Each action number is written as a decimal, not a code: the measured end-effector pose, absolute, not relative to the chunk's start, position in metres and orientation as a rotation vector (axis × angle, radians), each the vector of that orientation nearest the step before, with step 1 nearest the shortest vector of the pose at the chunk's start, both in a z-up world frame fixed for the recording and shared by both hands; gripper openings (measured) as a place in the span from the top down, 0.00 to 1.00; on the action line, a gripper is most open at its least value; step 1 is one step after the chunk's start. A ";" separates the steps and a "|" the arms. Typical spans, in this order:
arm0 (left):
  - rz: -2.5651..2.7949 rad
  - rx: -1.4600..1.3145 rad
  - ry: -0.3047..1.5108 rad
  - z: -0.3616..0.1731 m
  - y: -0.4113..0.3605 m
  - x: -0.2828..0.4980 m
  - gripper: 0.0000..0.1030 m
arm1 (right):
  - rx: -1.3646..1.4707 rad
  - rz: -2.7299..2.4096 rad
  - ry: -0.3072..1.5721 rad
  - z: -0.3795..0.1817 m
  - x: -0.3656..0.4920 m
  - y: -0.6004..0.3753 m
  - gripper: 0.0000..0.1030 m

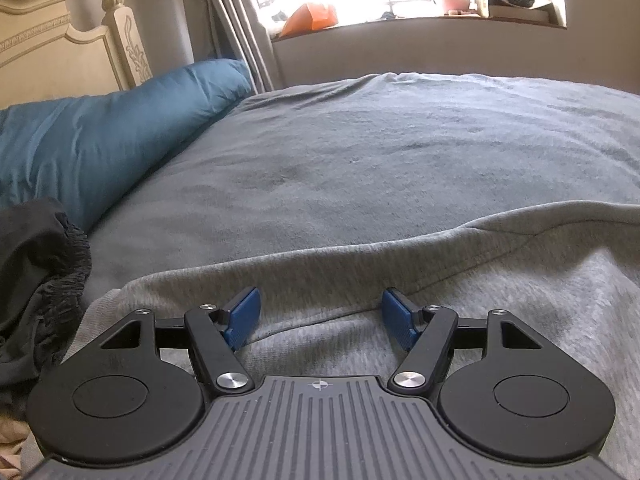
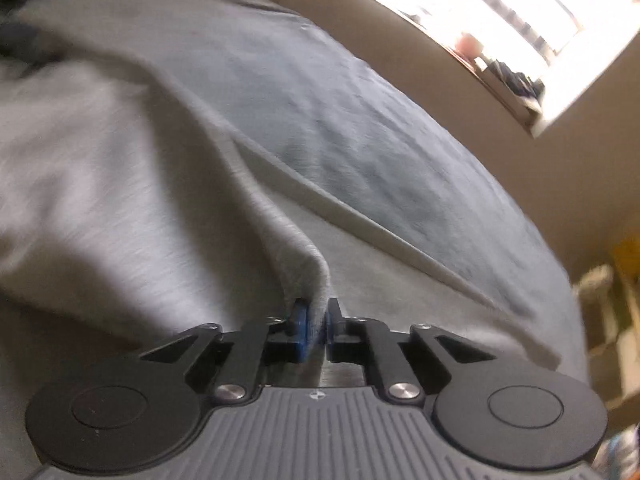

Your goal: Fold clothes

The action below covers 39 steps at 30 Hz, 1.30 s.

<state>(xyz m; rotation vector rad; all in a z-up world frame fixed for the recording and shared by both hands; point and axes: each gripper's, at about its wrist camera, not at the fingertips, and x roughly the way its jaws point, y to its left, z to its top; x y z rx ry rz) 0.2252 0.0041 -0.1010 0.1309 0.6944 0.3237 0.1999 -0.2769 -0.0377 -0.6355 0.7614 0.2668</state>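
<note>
A light grey knit garment [image 1: 460, 280] lies spread on the bed's grey blanket [image 1: 380, 148]. In the left wrist view my left gripper [image 1: 320, 312] hovers just over the garment near its hemmed edge, its blue pads [image 1: 242, 318] wide apart with only flat cloth under them. In the right wrist view my right gripper [image 2: 316, 326] is shut on a raised fold of the same grey garment [image 2: 100, 184]; the pinched ridge of cloth runs up and away from the pads. This view is tilted and blurred.
A teal pillow [image 1: 100, 132] and cream headboard [image 1: 48, 52] stand at the left. A dark crumpled garment [image 1: 36, 272] lies at the near left. A curtain [image 1: 236, 20], a wall and a cluttered windowsill [image 1: 400, 16] lie beyond the bed's far edge.
</note>
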 end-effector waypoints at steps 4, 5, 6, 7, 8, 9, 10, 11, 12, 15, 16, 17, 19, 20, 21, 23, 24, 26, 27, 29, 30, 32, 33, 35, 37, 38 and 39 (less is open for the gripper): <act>0.323 0.130 0.698 -0.100 0.005 0.227 0.34 | -0.596 0.250 0.745 -0.021 0.230 -0.287 0.94; 0.324 0.130 0.700 -0.099 0.005 0.229 0.34 | -0.589 0.251 0.747 -0.019 0.239 -0.289 0.94; 0.325 0.129 0.702 -0.099 0.005 0.230 0.34 | -0.582 0.255 0.758 -0.020 0.248 -0.290 0.94; 0.326 0.129 0.703 -0.099 0.005 0.231 0.34 | -0.576 0.261 0.773 -0.022 0.258 -0.291 0.94; 0.327 0.131 0.703 -0.099 0.005 0.232 0.34 | -0.569 0.266 0.789 -0.023 0.267 -0.292 0.94; 0.327 0.133 0.703 -0.099 0.005 0.232 0.34 | -0.564 0.273 0.806 -0.025 0.276 -0.291 0.94; 0.328 0.135 0.702 -0.100 0.005 0.233 0.34 | -0.555 0.277 0.821 -0.029 0.284 -0.291 0.94; 0.329 0.138 0.701 -0.100 0.004 0.233 0.34 | -0.544 0.280 0.834 -0.033 0.291 -0.291 0.94; 0.328 0.143 0.701 -0.101 0.004 0.232 0.34 | -0.538 0.282 0.845 -0.038 0.294 -0.291 0.94; 0.327 0.155 0.697 -0.102 0.003 0.232 0.33 | -0.541 0.289 0.868 -0.053 0.302 -0.288 0.93; 0.327 0.159 0.697 -0.103 0.002 0.231 0.33 | -0.530 0.292 0.885 -0.059 0.307 -0.288 0.93; 0.326 0.161 0.696 -0.103 0.002 0.231 0.33 | -0.516 0.295 0.898 -0.064 0.311 -0.289 0.93; 0.324 0.157 0.697 -0.103 0.003 0.232 0.33 | -0.471 0.302 0.921 -0.071 0.318 -0.294 0.92; 0.323 0.153 0.698 -0.104 0.004 0.232 0.33 | -0.433 0.310 0.938 -0.070 0.322 -0.299 0.92; 0.322 0.150 0.699 -0.104 0.005 0.232 0.32 | -0.393 0.319 0.957 -0.068 0.327 -0.304 0.91; 0.318 0.129 0.704 -0.103 0.008 0.233 0.32 | -0.250 0.347 1.018 -0.060 0.338 -0.323 0.85; 0.314 0.108 0.710 -0.102 0.011 0.233 0.32 | -0.174 0.353 1.050 -0.055 0.345 -0.334 0.74; 0.306 0.060 0.723 -0.099 0.018 0.234 0.32 | -0.047 0.342 1.088 -0.048 0.350 -0.354 0.49; 0.299 0.022 0.729 -0.096 0.022 0.234 0.32 | 0.015 0.335 1.104 -0.044 0.352 -0.364 0.41; 0.283 -0.053 0.732 -0.090 0.031 0.231 0.32 | 0.123 0.328 1.124 -0.036 0.352 -0.381 0.37; 0.274 -0.096 0.728 -0.086 0.035 0.229 0.32 | 0.162 0.327 1.120 -0.033 0.349 -0.387 0.34; 0.260 -0.171 0.709 -0.078 0.042 0.222 0.32 | 0.237 0.323 1.108 -0.025 0.343 -0.398 0.32; 0.253 -0.194 0.697 -0.073 0.045 0.218 0.32 | 0.275 0.323 1.099 -0.021 0.343 -0.403 0.32; 0.244 -0.218 0.682 -0.064 0.047 0.211 0.32 | 0.340 0.312 1.080 -0.014 0.341 -0.413 0.32; 0.239 -0.218 0.675 -0.057 0.047 0.206 0.32 | 0.389 0.278 1.059 -0.010 0.337 -0.423 0.32; 0.236 -0.216 0.672 -0.053 0.046 0.203 0.32 | 0.412 0.262 1.047 -0.007 0.334 -0.428 0.32; 0.231 -0.210 0.668 -0.049 0.045 0.202 0.32 | 0.439 0.251 1.029 -0.004 0.330 -0.433 0.32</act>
